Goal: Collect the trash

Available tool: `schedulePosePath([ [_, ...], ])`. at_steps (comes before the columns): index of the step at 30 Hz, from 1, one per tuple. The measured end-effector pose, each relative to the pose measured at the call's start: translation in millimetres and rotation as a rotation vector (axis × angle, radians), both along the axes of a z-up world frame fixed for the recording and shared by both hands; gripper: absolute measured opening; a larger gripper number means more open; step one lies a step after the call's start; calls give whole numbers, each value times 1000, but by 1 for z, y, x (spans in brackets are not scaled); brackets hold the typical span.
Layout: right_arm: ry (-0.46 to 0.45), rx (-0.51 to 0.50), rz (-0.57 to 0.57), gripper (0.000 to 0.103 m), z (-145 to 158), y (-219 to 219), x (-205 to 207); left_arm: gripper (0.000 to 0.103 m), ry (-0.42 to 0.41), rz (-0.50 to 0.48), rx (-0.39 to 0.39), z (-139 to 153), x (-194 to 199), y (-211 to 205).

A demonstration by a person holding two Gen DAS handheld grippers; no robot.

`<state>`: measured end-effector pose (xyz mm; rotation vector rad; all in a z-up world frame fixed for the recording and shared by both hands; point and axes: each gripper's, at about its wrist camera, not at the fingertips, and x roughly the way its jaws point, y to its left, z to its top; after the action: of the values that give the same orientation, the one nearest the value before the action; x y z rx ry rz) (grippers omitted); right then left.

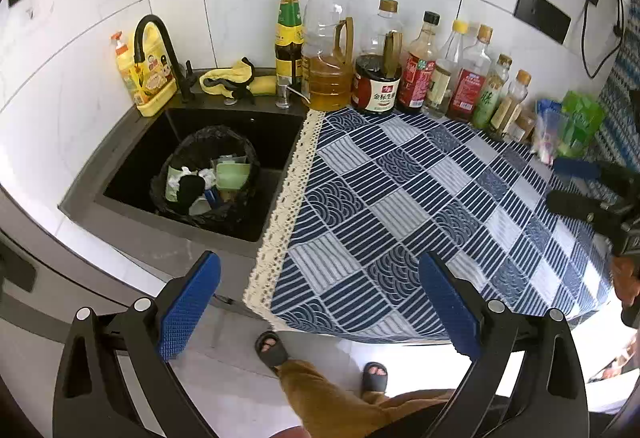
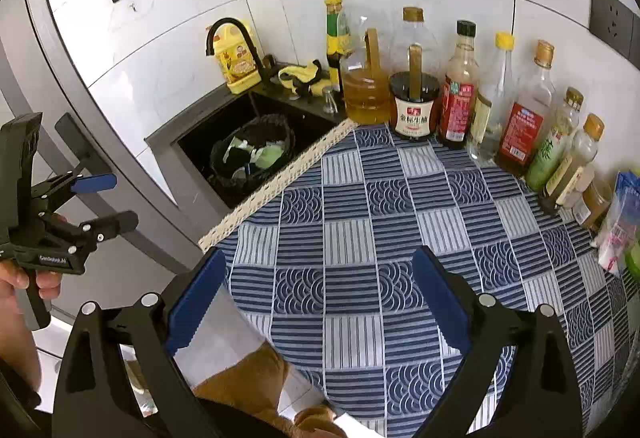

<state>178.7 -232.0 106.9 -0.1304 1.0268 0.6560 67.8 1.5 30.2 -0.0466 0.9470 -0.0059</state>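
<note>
Both claws hang spread and empty above the counter: the left gripper (image 1: 320, 302) over the lace edge of the blue patchwork-print tablecloth (image 1: 420, 198), the right gripper (image 2: 320, 294) over its middle. The trash already sits in the black-lined bin (image 1: 204, 178) down in the dark sink (image 1: 132, 166), and the cloth looks bare. I'd scan the packets by the bottles (image 2: 480, 98) next, approaching low and square.

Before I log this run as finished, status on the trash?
Left gripper open, empty. Right gripper open, empty. Trash sits in the black bag in the sink. No loose trash visible on the tablecloth.
</note>
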Motion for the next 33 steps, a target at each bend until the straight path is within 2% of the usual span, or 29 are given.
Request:
schedulePosePath([
  [6, -26, -5, -26, 93, -3, -11, -17, 96, 13, 12, -45, -7, -8, 0],
  [11, -28, 31, -61, 93, -4, -21, -30, 96, 32, 37, -85, -17, -14, 5],
  [16, -42, 27, -44, 93, -9, -24, -35, 96, 38, 45, -90, -21, -17, 8],
  [23, 20, 47, -95, 93, -27, -39, -30, 96, 27, 40, -82, -19, -22, 5],
  [33, 28, 31, -97, 93, -29, -41, -32, 96, 23, 38, -104, -18, -26, 4],
])
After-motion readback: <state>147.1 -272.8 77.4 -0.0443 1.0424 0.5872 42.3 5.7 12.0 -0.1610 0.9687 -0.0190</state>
